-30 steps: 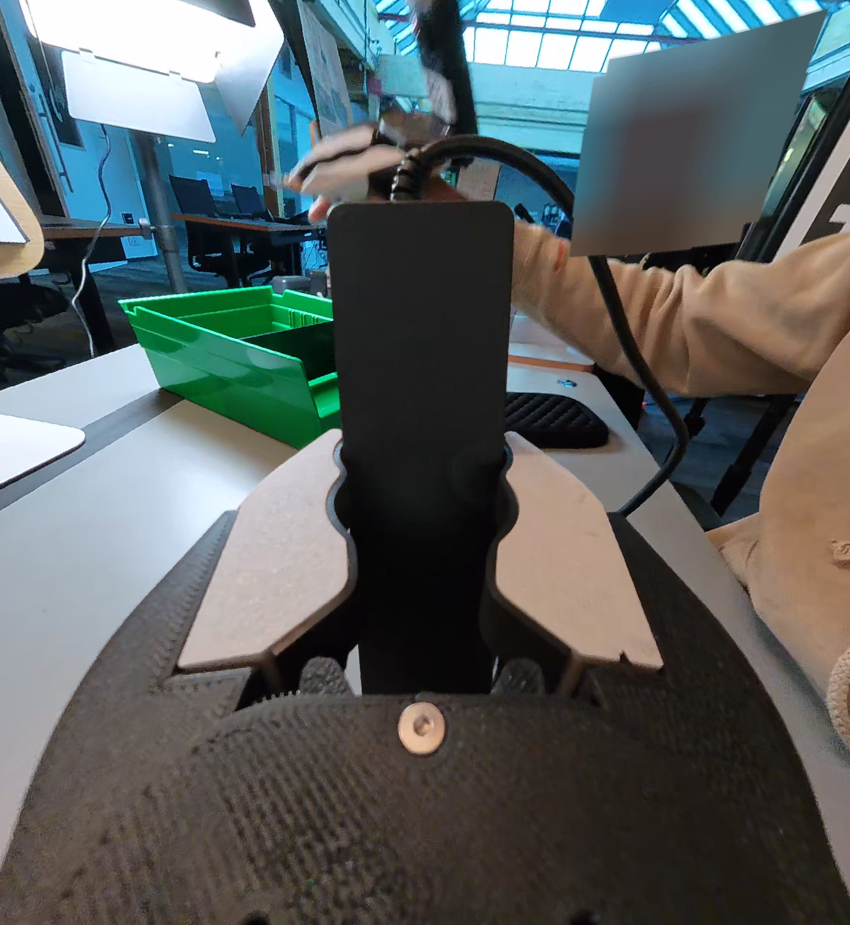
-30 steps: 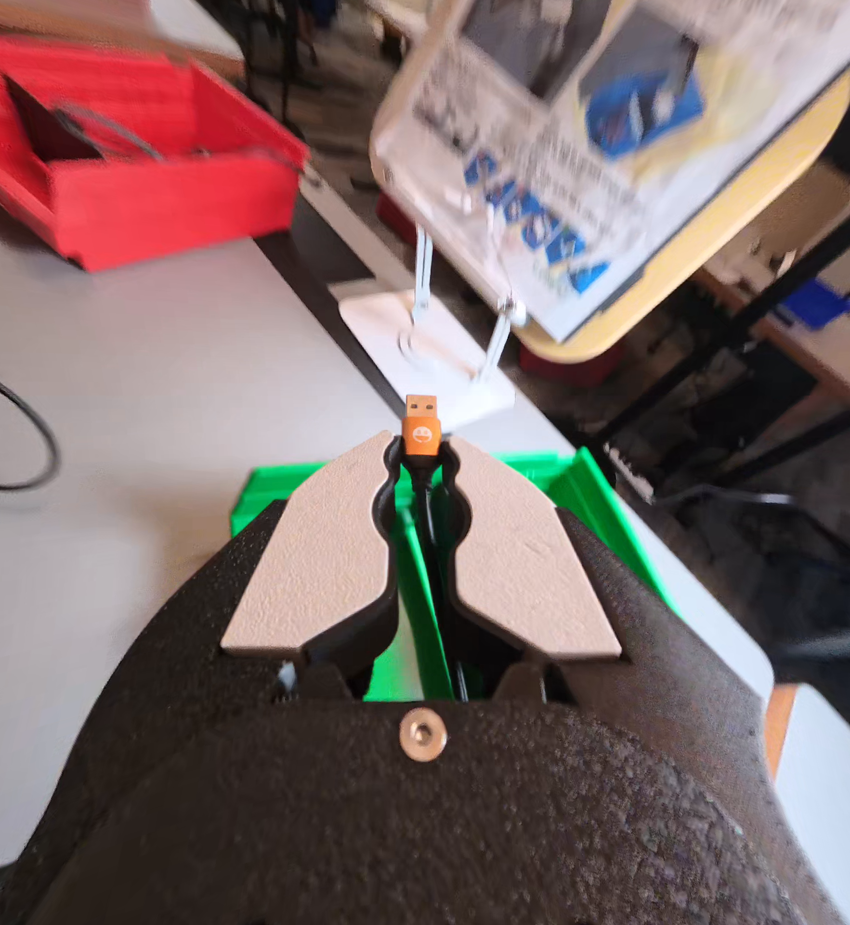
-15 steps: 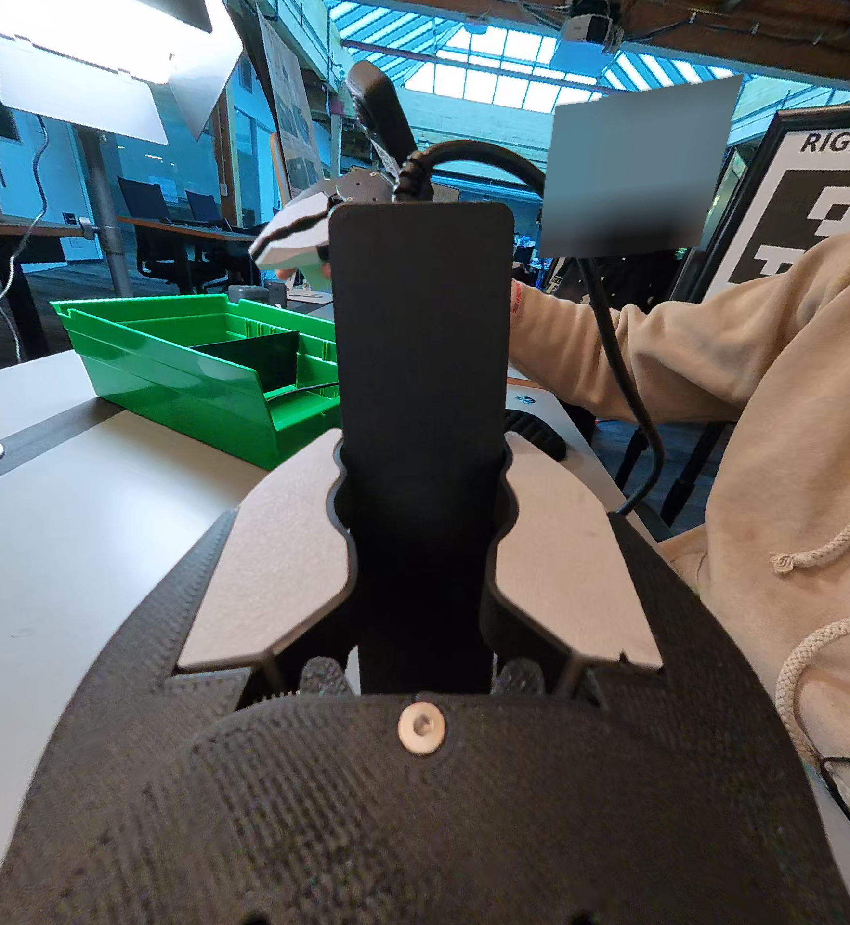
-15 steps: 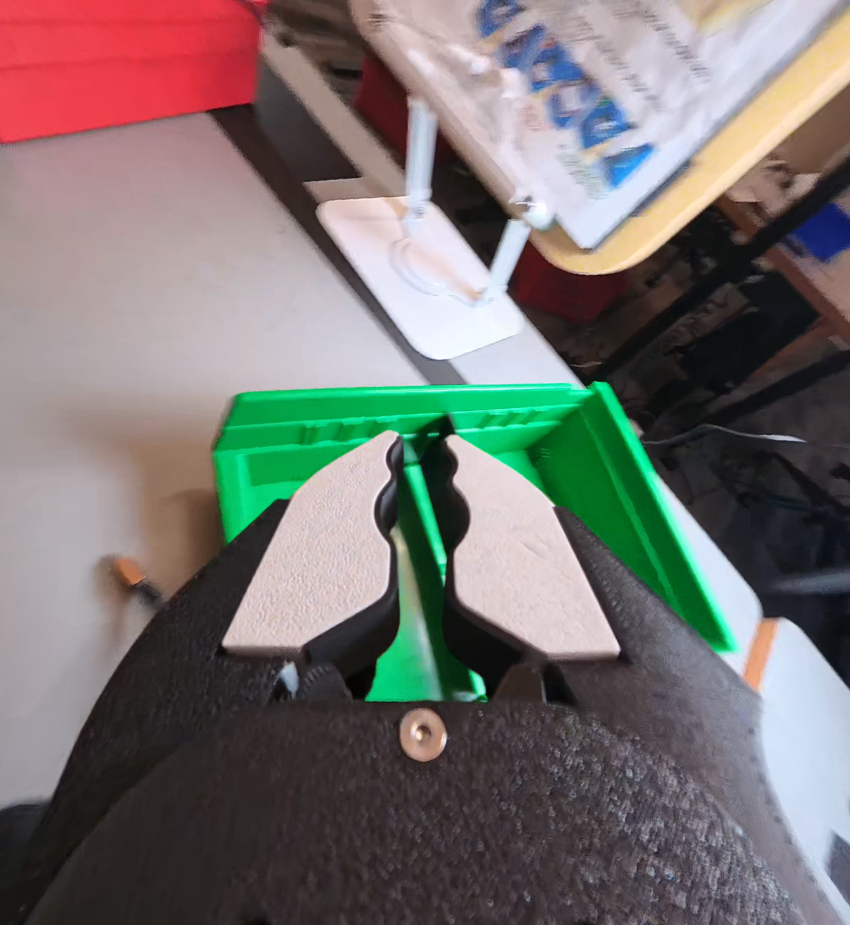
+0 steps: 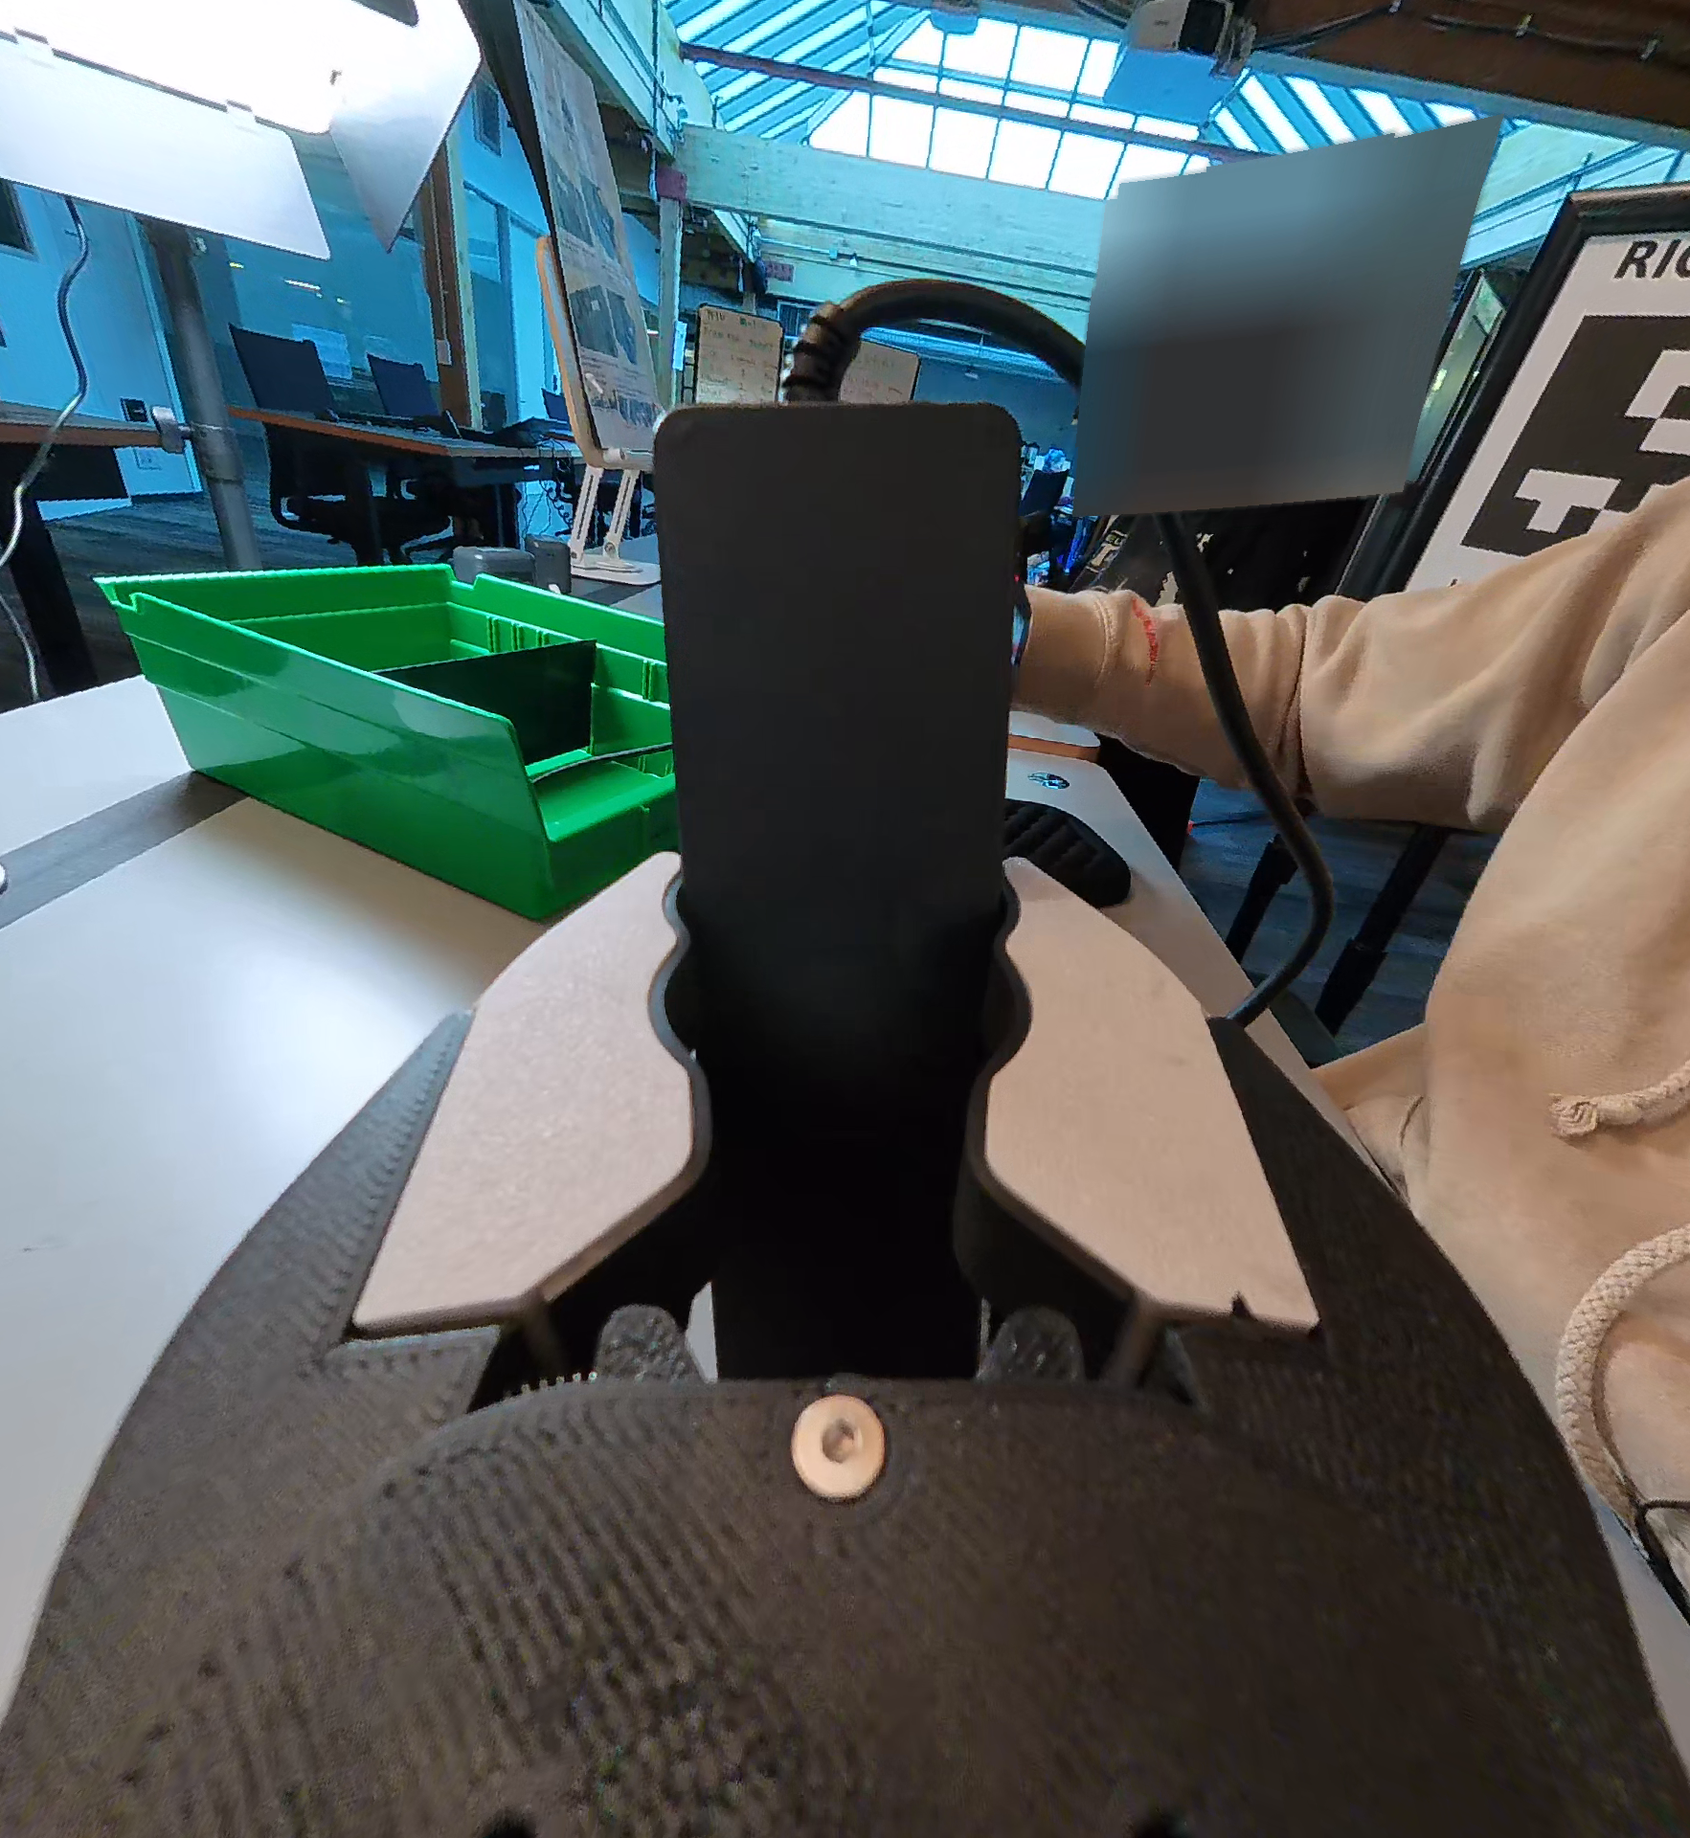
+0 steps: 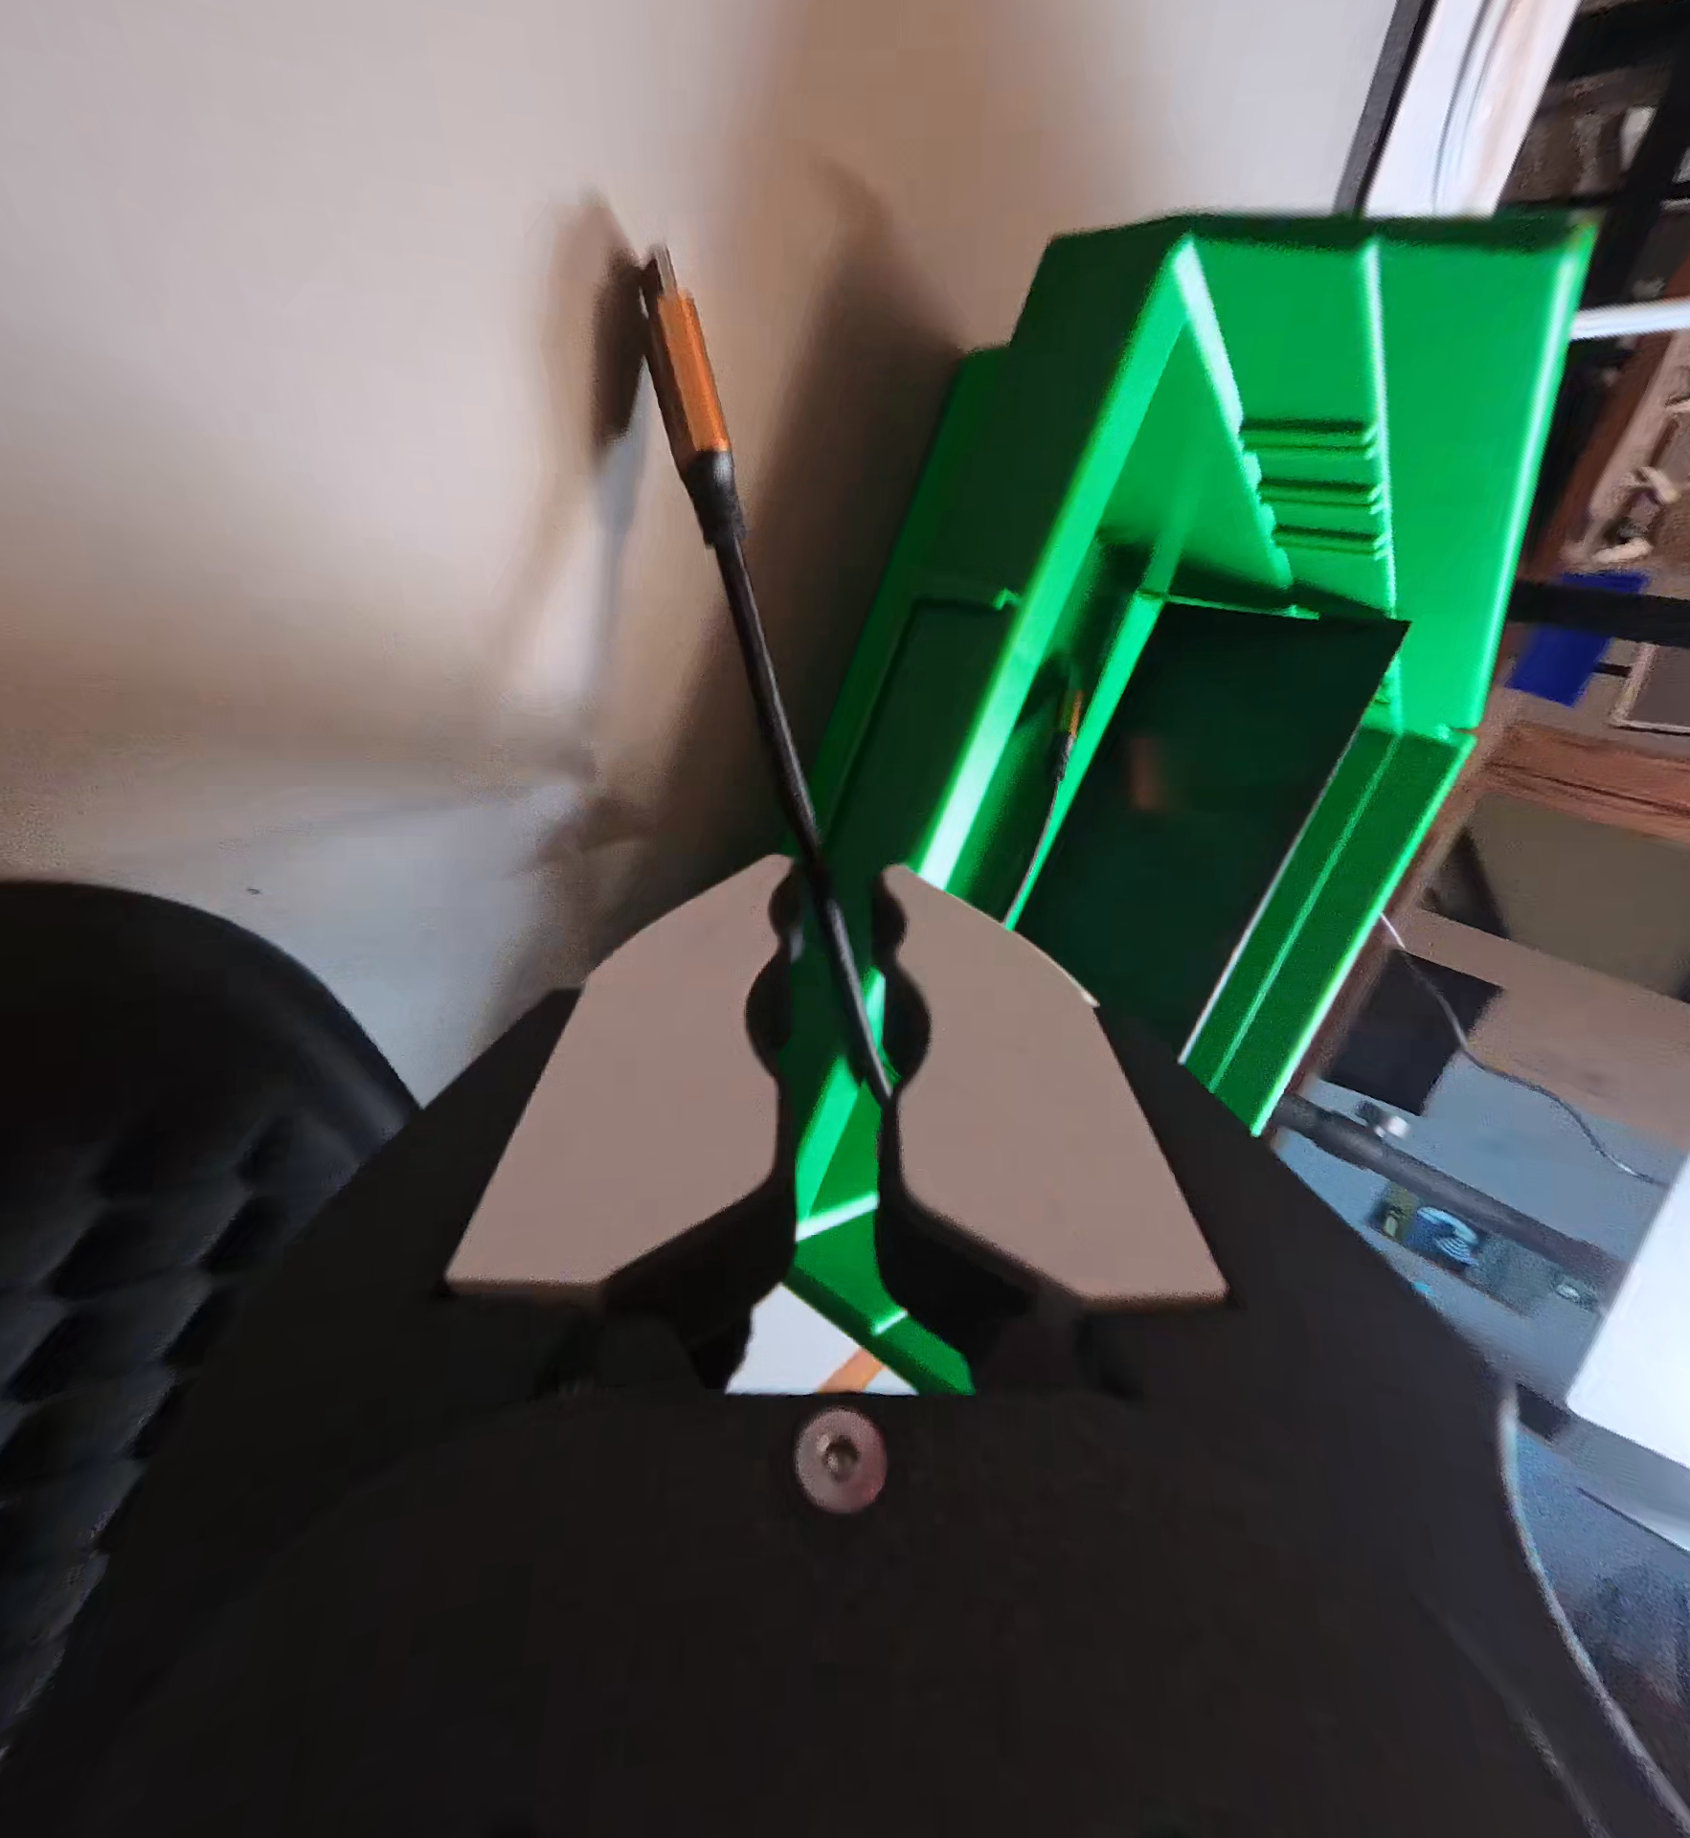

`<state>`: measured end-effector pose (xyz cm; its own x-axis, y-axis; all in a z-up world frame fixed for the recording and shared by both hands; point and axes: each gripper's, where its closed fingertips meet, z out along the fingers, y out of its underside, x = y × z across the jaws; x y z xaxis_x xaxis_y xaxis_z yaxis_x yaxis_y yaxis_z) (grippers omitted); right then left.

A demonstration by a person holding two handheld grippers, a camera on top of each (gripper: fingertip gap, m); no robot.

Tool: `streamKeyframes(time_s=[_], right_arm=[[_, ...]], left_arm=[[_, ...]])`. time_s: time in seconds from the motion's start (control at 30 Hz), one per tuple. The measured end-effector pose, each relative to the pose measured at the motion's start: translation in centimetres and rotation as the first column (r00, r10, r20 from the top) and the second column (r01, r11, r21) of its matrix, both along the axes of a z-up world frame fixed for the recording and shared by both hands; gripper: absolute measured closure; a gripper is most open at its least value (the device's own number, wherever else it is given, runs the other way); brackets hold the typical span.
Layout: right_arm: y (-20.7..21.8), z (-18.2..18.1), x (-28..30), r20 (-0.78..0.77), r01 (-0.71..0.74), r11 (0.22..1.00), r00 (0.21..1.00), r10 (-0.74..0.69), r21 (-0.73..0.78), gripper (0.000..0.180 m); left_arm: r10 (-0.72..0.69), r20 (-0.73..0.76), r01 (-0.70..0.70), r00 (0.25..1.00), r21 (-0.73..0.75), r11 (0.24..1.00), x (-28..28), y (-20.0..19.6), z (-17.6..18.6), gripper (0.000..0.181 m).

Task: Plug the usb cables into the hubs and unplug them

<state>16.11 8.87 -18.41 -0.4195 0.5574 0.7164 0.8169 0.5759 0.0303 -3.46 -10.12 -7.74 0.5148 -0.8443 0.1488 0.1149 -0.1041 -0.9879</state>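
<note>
Since half a second ago, left wrist view: other gripper gone from above the black hub (image 5: 836, 796), which the left gripper (image 5: 838, 925) clamps upright; hub lead (image 5: 1219, 656) arcs right; green bin (image 5: 353, 716) behind; placard (image 5: 1636, 398), writing withheld. Right wrist view: right gripper (image 6: 836, 895) now pinches the orange-plugged usb cable (image 6: 771, 716), plug (image 6: 686, 358) over the table (image 6: 273, 448).

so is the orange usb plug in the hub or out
Out. The orange USB plug lies on the table, apart from the black hub clamped in the left gripper.
</note>
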Motion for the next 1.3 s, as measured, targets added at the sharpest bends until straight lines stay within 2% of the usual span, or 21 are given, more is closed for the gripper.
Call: streamKeyframes(time_s=[0.07, 0.17, 0.23, 0.3, 0.4, 0.5, 0.57, 0.7, 0.77, 0.83, 0.9, 1.0, 1.07, 1.17, 1.3], right_arm=[[0.3, 0.2, 0.1, -0.016, 0.001, 1.0, 1.0, -0.001, -0.005, 0.176], [0.5, 2.9, -0.5, -0.129, 0.055, 0.988, 0.989, -0.074, -0.147, 0.176], [2.3, 5.6, -0.9, -0.214, 0.105, 0.982, 0.967, -0.138, -0.159, 0.176], [4.8, 6.9, -0.7, -0.211, 0.179, 0.974, 0.956, -0.206, -0.141, 0.176], [7.9, 5.2, -0.3, -0.113, 0.268, 0.954, 0.952, -0.284, -0.137, 0.176], [8.8, 1.2, -0.4, 0.001, 0.323, 0.91, 0.943, -0.334, -0.262, 0.175], [8.4, 0.4, -1.0, 0.002, 0.344, 0.863, 0.929, -0.369, -0.371, 0.158], [6.1, 5.1, -4.1, -0.242, 0.192, 0.81, 0.894, -0.377, -0.555, 0.148], [3.2, 8.0, -6.2, -0.375, 0.043, 0.796, 0.866, -0.331, -0.603, 0.146], [-1.0, 9.9, -8.6, -0.477, -0.122, 0.751, 0.834, -0.277, -0.649, 0.146], [-6.3, 11.3, -10.8, -0.562, -0.288, 0.672, 0.795, -0.229, -0.682, 0.146], [-15.0, 12.3, -13.4, -0.654, -0.511, 0.474, 0.73, -0.201, -0.717, 0.153], [-18.7, 11.3, -15.2, -0.668, -0.564, 0.39, 0.712, -0.218, -0.728, 0.153], [-21.0, 9.7, -18.1, -0.645, -0.581, 0.28, 0.691, -0.326, -0.764, 0.151], [-20.4, 10.6, -20.7, -0.675, -0.635, 0.255, 0.609, -0.416, -0.729, 0.145]], left_arm=[[0.003, -0.003, -0.003, 1.0, -0.002, 1.0, 0.0, 0.0, -0.1, 0.126], [0.004, -0.002, -0.004, 1.0, -0.003, 1.0, -0.1, 0.0, 0.0, 0.126], [0.001, -0.002, -0.001, 1.0, -0.008, 1.0, 0.0, 0.1, -0.2, 0.126], [-0.004, -0.004, 0.004, 1.0, -0.014, 1.0, 0.0, 0.1, -0.3, 0.126], [-0.007, -0.005, 0.007, 1.0, -0.014, 1.0, 0.1, 0.0, -0.3, 0.126], [-0.01, 0.028, 0.01, 1.0, -0.013, 1.0, -0.1, -0.1, 0.1, 0.126], [-0.013, 0.061, 0.014, 0.998, -0.017, 1.0, -0.5, -0.1, 0.3, 0.126], [-0.028, 0.117, 0.03, 0.993, -0.017, 0.999, -0.9, -0.2, 0.8, 0.126], [-0.041, 0.15, 0.043, 0.988, -0.012, 0.999, -1.0, -0.3, 1.2, 0.126], [-0.051, 0.175, 0.052, 0.983, -0.001, 0.999, -0.9, -0.4, 1.6, 0.126], [-0.048, 0.187, 0.046, 0.981, 0.018, 0.999, -0.8, -0.6, 2.0, 0.126], [-0.021, 0.193, 0.011, 0.981, 0.052, 0.999, -0.9, -0.7, 2.7, 0.126], [-0.006, 0.216, -0.01, 0.976, 0.072, 0.997, -1.0, -0.8, 3.4, 0.126], [0.032, 0.26, -0.06, 0.965, 0.1, 0.993, -1.2, -0.6, 4.2, 0.126], [0.021, 0.334, -0.072, 0.942, 0.141, 0.987, -1.0, -1.3, 5.6, 0.126]])
